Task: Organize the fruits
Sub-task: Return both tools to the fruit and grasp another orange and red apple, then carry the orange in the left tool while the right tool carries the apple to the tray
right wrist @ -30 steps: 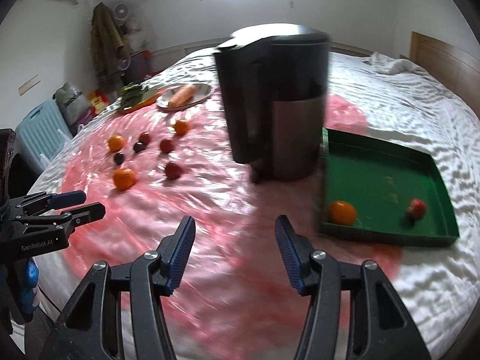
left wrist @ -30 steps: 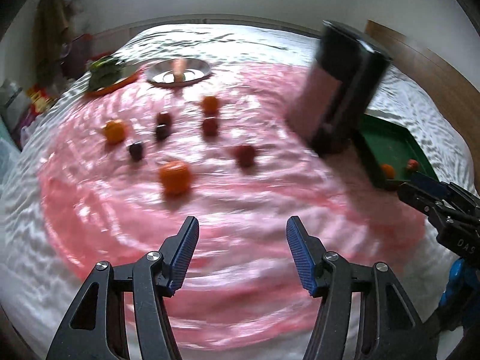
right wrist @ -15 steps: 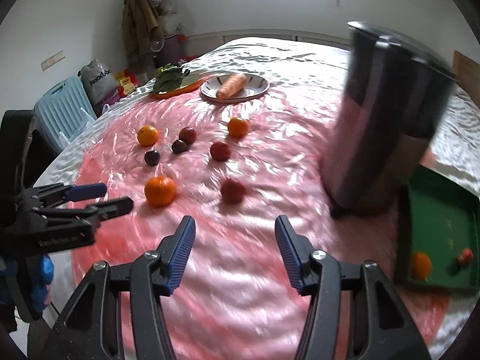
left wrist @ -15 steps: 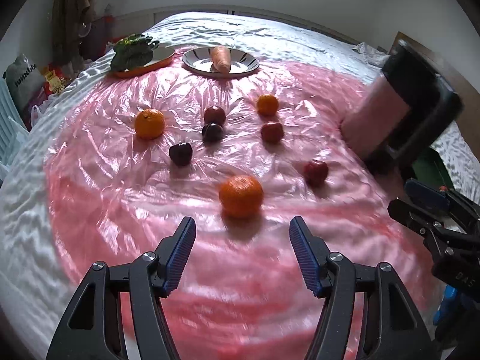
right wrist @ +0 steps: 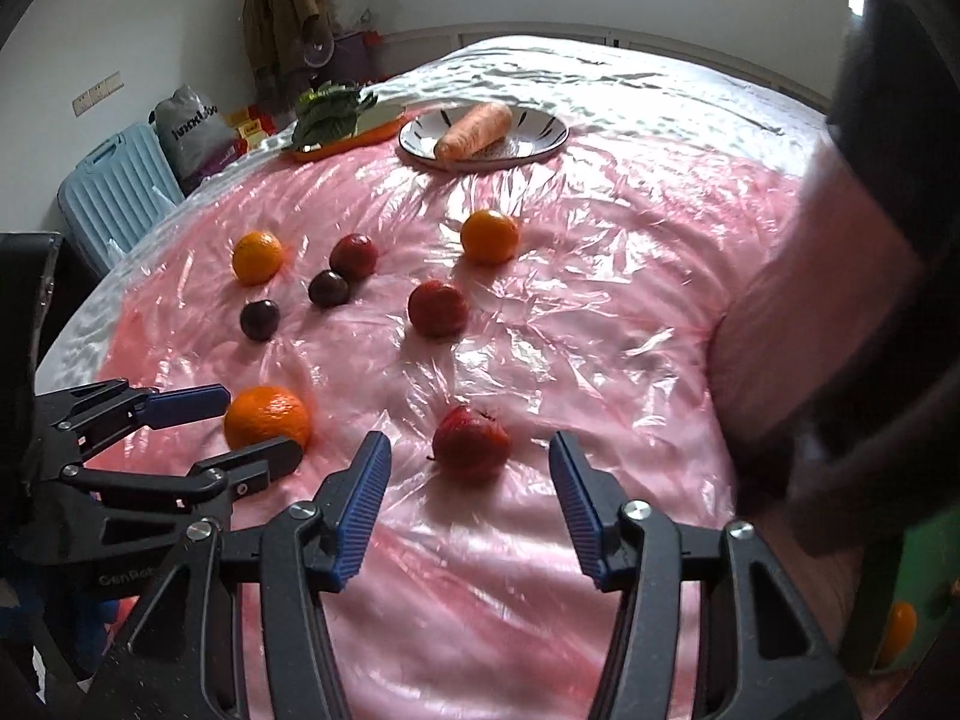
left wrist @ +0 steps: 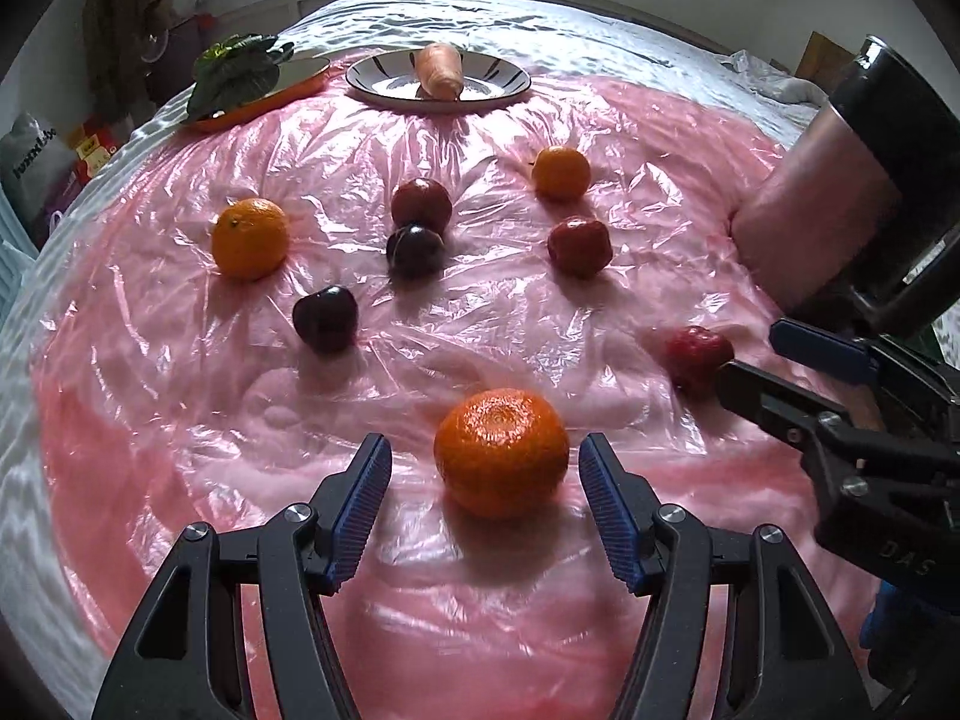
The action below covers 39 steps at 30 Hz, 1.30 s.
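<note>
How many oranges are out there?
4: one between the left gripper's fingers, two farther back, one partly hidden in the green tray.

orange tangerine (left wrist: 501, 459), pink sheet (left wrist: 480, 312), striped plate (left wrist: 384, 75)

open left tool (left wrist: 485, 480), tangerine (left wrist: 501, 459) between fingertips

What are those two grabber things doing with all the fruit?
A person is sorting fruit on a pink sheet. The left hand-held gripper is open around an orange, not squeezing it yet. The right hand-held gripper is open just before a red fruit. Other fruit lies scattered behind them.
</note>
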### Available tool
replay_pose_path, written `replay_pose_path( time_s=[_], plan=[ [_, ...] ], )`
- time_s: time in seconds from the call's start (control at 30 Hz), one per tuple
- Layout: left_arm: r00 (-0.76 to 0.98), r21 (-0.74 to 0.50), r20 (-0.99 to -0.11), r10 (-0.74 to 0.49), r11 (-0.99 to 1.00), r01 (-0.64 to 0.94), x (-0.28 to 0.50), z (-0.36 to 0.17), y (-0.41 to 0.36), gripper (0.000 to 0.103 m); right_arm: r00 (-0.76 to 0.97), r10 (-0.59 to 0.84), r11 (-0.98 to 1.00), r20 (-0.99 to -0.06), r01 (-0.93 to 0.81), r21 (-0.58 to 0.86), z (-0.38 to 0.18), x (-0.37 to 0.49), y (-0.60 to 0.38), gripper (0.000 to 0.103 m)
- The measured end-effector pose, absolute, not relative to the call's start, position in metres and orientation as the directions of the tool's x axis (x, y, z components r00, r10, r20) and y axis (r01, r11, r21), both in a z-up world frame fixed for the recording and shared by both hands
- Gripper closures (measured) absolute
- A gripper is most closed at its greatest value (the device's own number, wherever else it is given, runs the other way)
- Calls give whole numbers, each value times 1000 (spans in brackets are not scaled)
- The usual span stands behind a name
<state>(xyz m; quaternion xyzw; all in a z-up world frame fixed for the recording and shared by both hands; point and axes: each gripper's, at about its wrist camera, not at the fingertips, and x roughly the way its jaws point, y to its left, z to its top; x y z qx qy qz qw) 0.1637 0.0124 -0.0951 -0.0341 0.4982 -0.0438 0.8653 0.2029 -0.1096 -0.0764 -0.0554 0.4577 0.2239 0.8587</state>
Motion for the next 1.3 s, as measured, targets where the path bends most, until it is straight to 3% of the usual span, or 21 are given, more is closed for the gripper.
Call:
replay_pose_path(
  time_s=[0.17,0.3,0.37,1.13,1.23,1.3],
  plan=[
    [495,-103,-862,-112,994,46,169,-100,11,44,456,333,889,-826,-445,112,-88,213,-105,13],
    [482,-105,-868,-116,993,49,171,-105,12,44,430,349,884,-833,-445,141,-95,219,-104,38],
    [481,-108,-869,-117,993,46,173,-106,13,44,422,349,882,-837,-451,140,-97,220,-103,45],
    [479,-110,-870,-113,993,34,179,-112,13,45,400,359,878,-843,-452,159,-111,229,-99,48],
    [478,-142,-866,-143,989,40,178,-112,15,63,407,365,879,-838,-448,165,-108,228,-101,49],
    [488,-158,-859,-154,987,33,176,-111,18,63,411,371,878,-833,-447,170,-106,226,-103,49]
  ],
)
